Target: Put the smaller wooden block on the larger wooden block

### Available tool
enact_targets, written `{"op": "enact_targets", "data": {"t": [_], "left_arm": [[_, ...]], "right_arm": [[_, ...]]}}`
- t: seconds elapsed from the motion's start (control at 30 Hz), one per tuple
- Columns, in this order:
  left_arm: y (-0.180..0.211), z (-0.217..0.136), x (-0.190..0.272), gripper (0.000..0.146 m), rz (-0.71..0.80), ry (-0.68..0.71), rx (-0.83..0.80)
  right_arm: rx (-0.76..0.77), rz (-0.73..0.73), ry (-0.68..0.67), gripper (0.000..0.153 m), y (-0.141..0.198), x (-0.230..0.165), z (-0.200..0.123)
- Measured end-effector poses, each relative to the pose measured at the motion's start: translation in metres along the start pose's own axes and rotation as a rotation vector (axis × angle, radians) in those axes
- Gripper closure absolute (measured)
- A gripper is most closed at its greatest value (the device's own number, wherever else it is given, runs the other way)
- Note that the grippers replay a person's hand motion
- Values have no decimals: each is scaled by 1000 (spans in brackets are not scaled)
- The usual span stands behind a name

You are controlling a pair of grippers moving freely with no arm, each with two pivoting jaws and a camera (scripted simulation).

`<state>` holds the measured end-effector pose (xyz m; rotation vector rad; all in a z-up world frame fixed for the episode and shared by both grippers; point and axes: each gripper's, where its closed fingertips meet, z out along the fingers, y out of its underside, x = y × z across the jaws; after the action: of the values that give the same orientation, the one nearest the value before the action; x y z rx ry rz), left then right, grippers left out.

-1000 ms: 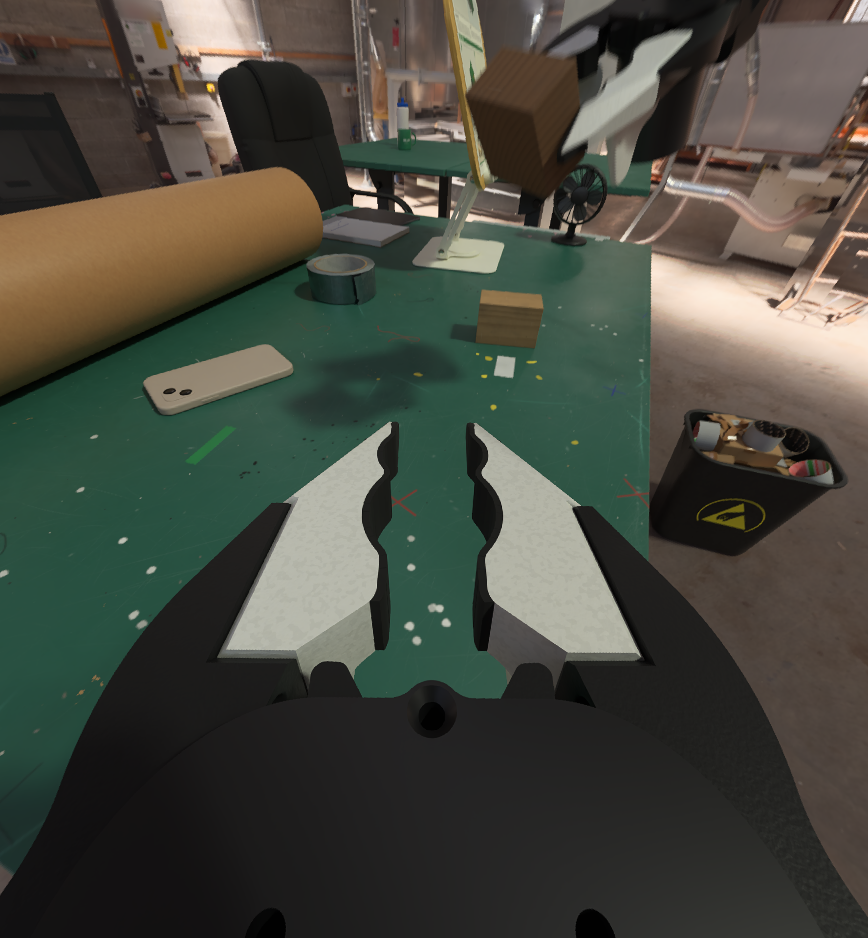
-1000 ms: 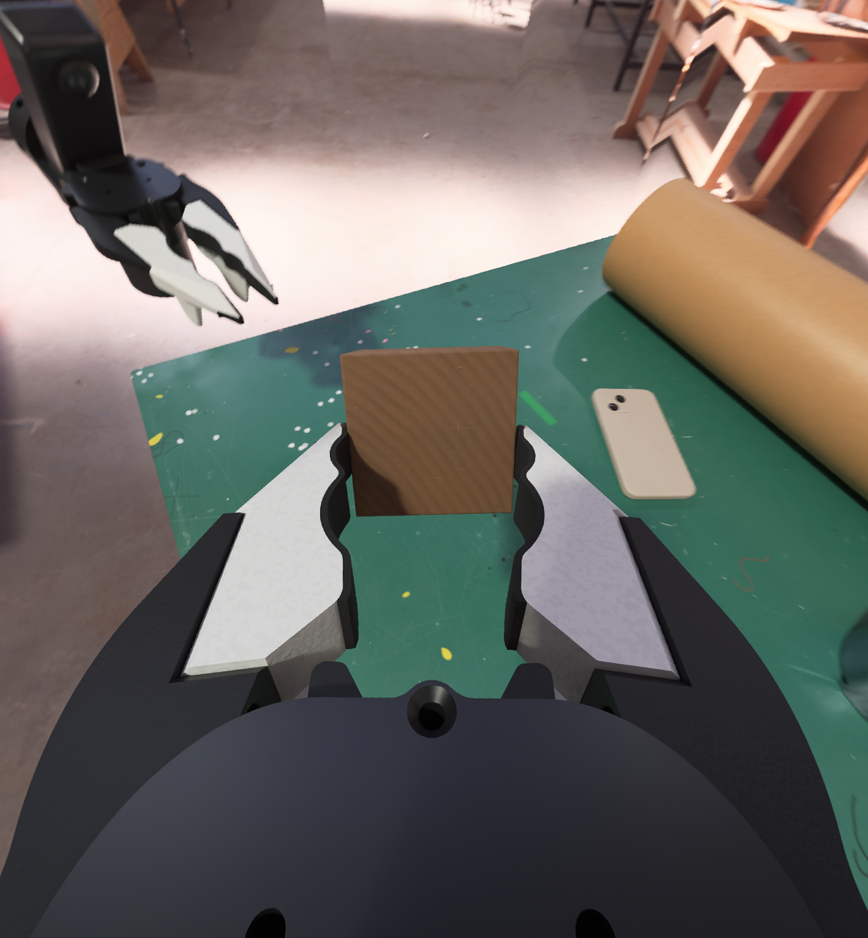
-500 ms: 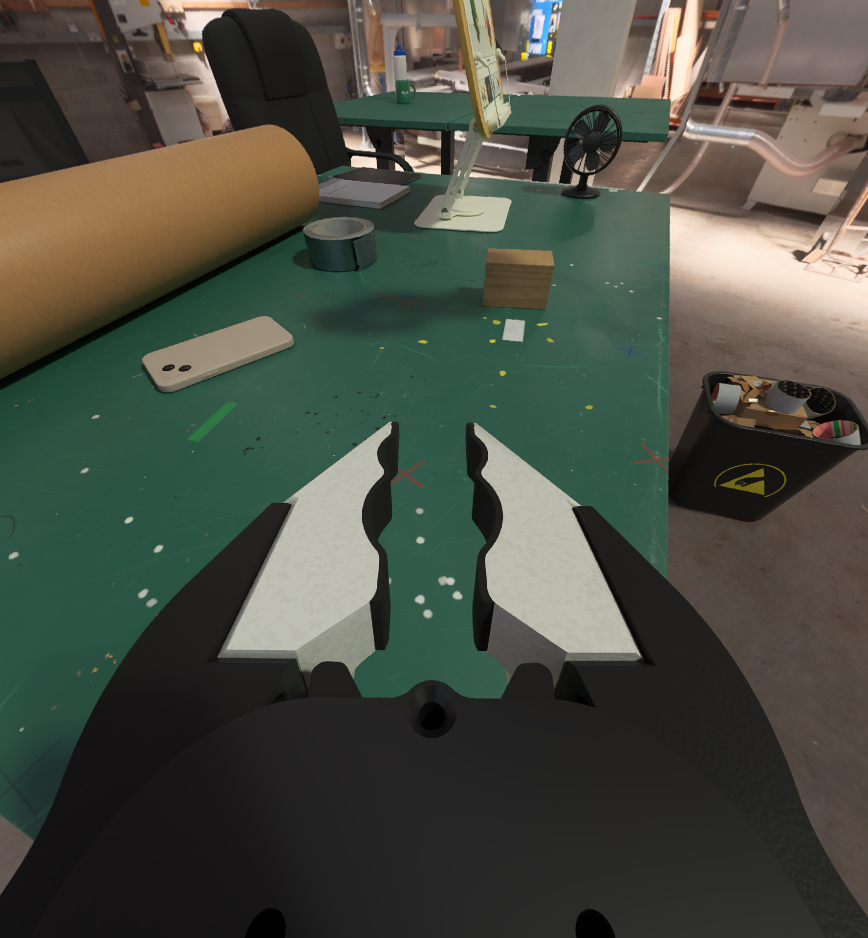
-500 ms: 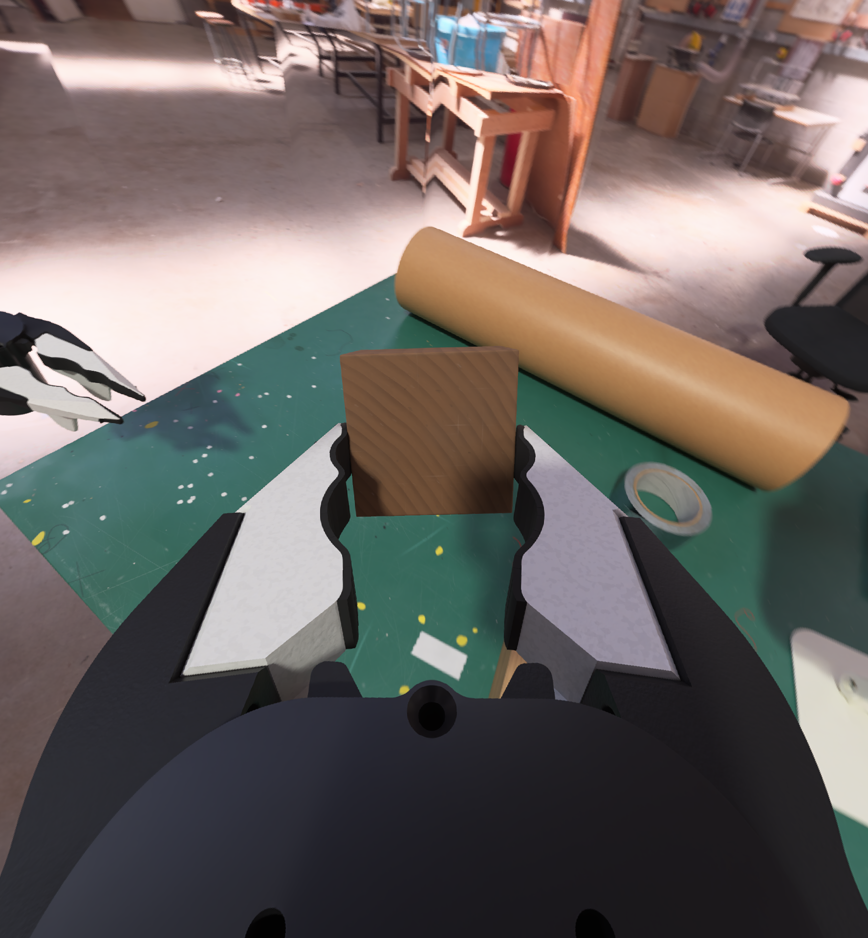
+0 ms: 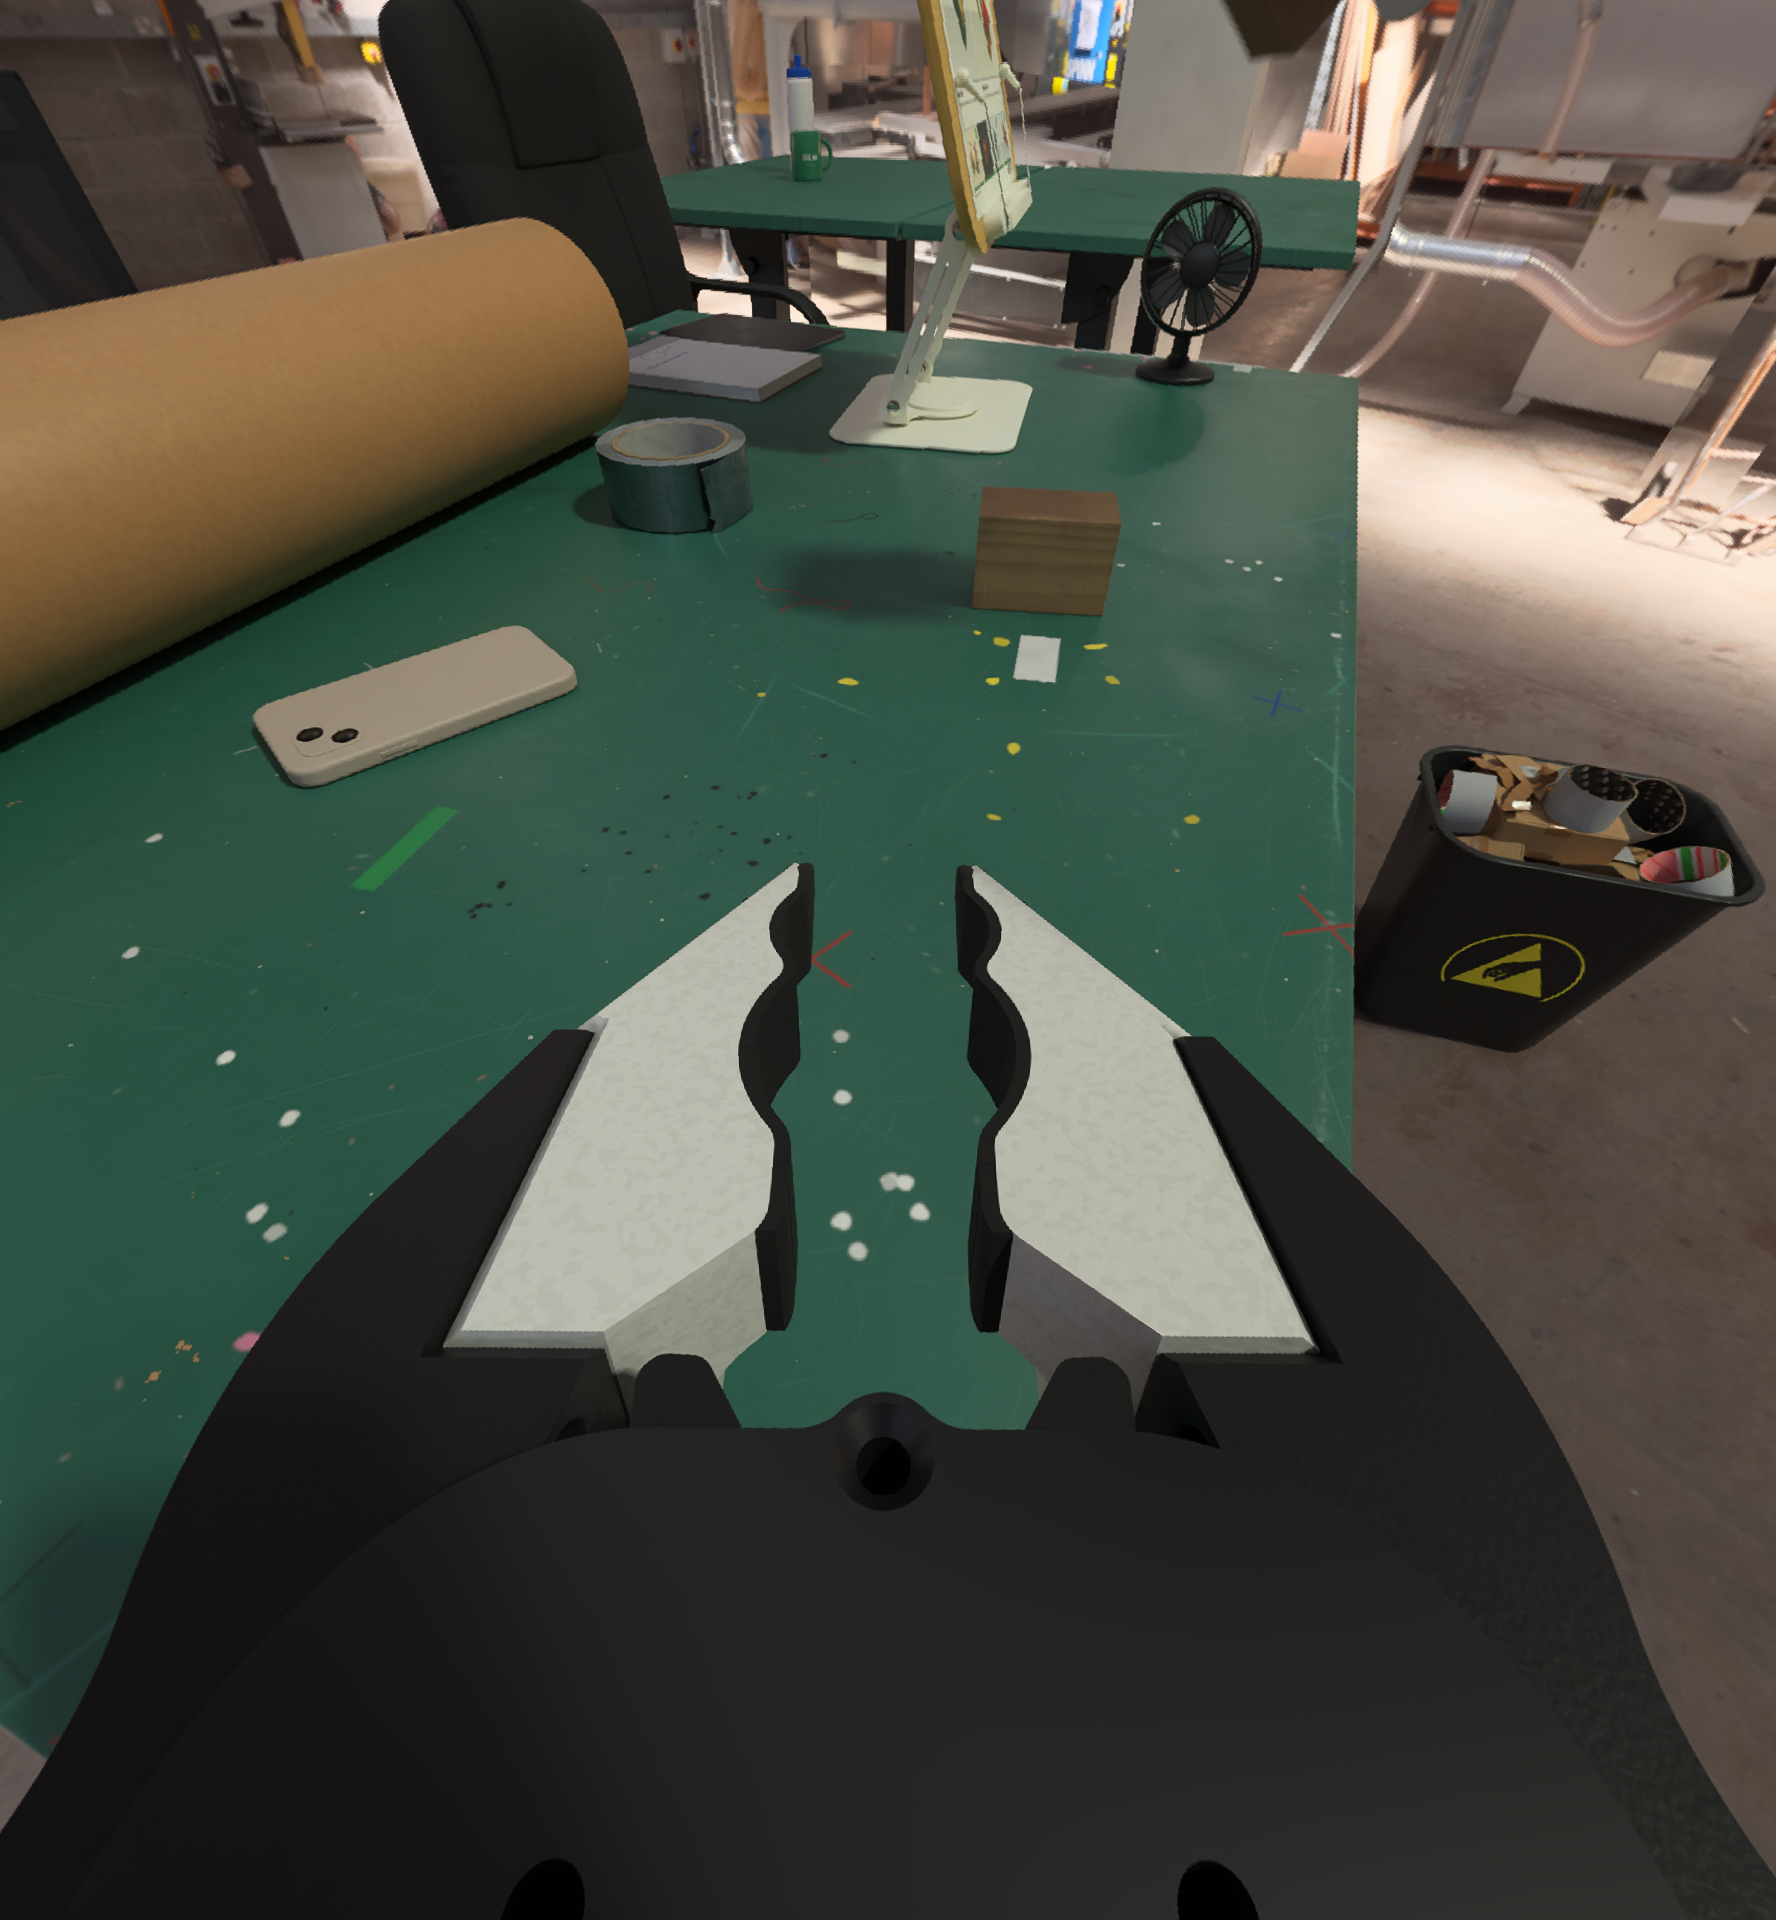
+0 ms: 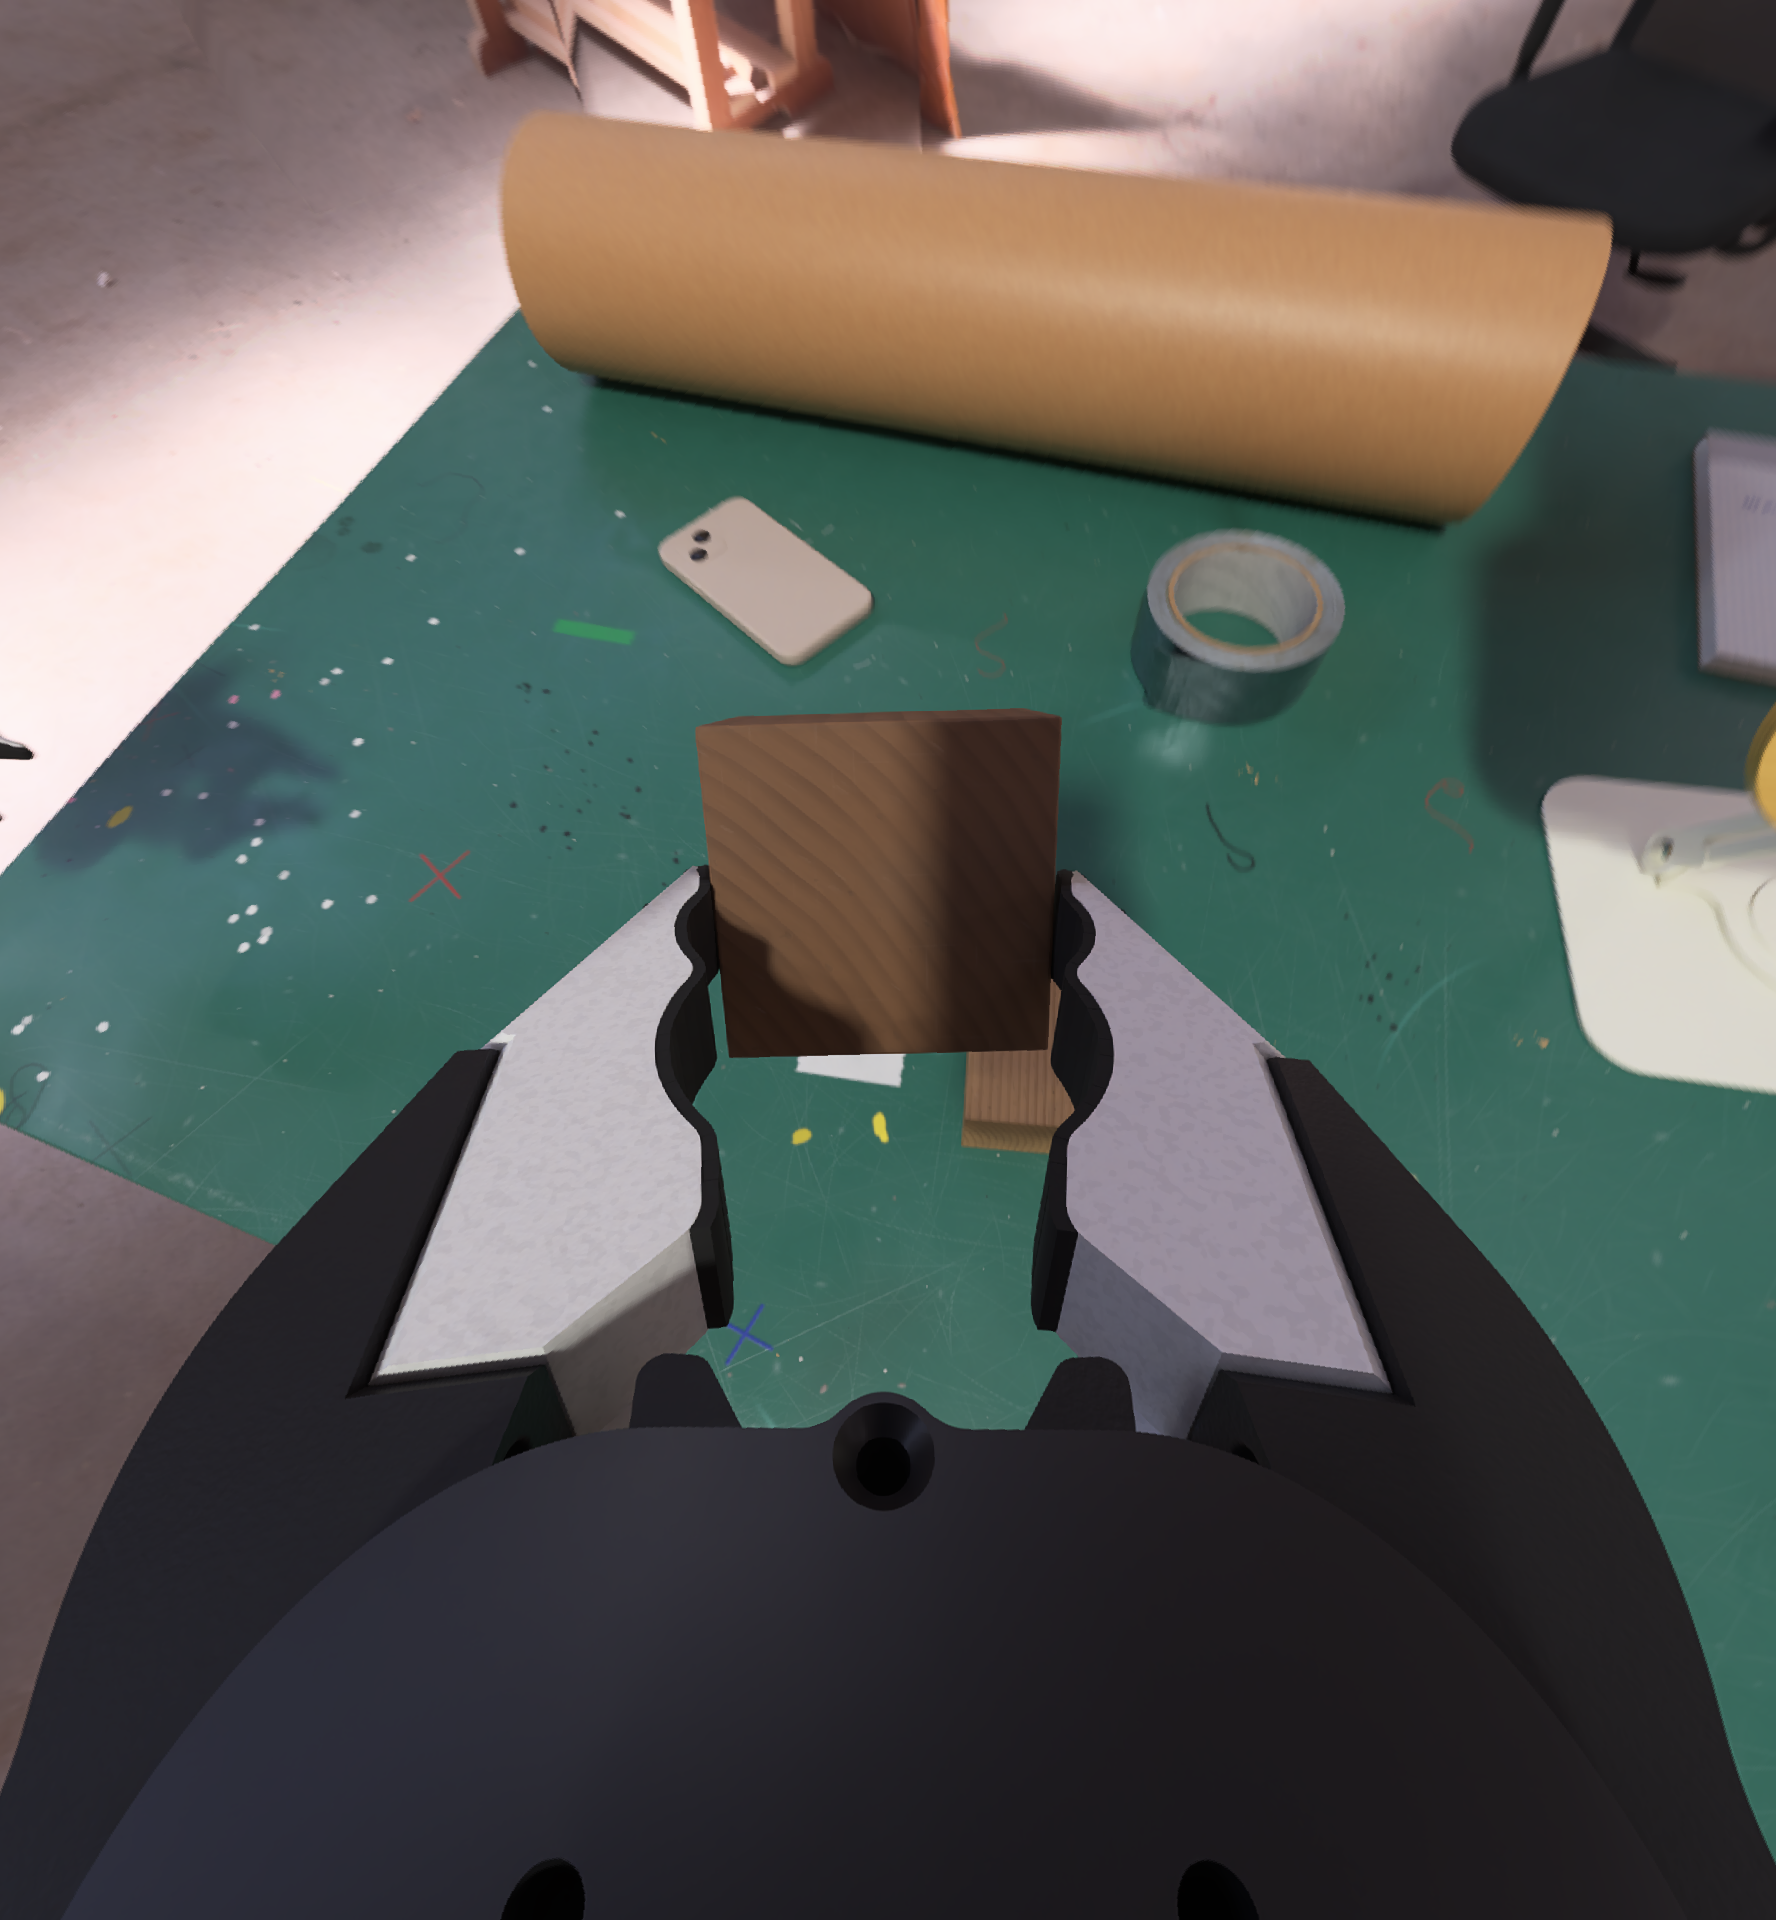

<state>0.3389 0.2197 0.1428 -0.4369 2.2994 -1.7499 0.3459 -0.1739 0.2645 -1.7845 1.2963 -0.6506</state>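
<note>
Swung above the table, right gripper (image 6: 881, 883) clamps dark block (image 6: 879, 883) — lighter block (image 6: 1009, 1091) mostly hidden; left gripper (image 5: 884, 883) parted.

1. Dark wooden block (image 6: 879, 883): curved grain, matt.
2. Paler wooden block (image 5: 1046, 551): layered grain, matt.
3. Green table (image 5: 863, 748): scuffed, paint-flecked.
4. Beside it, brown paper roll (image 5: 240, 436): matt, finely ribbed.
5. Grey tape roll (image 6: 1237, 623): slight sheen.
6. Beige phone (image 5: 414, 704): smooth, matt.
</note>
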Motion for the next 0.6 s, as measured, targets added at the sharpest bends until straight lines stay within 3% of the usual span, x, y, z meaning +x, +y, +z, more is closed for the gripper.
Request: {"op": "enact_targets", "data": {"t": [0.37, 0.6], "left_arm": [[1, 2, 3, 118, 5, 8, -9], [5, 4, 3, 118, 2, 15, -19]], "right_arm": [[-198, 115, 57, 88, 55, 44, 61], [-311, 199, 20, 88, 98, 61, 110]]}}
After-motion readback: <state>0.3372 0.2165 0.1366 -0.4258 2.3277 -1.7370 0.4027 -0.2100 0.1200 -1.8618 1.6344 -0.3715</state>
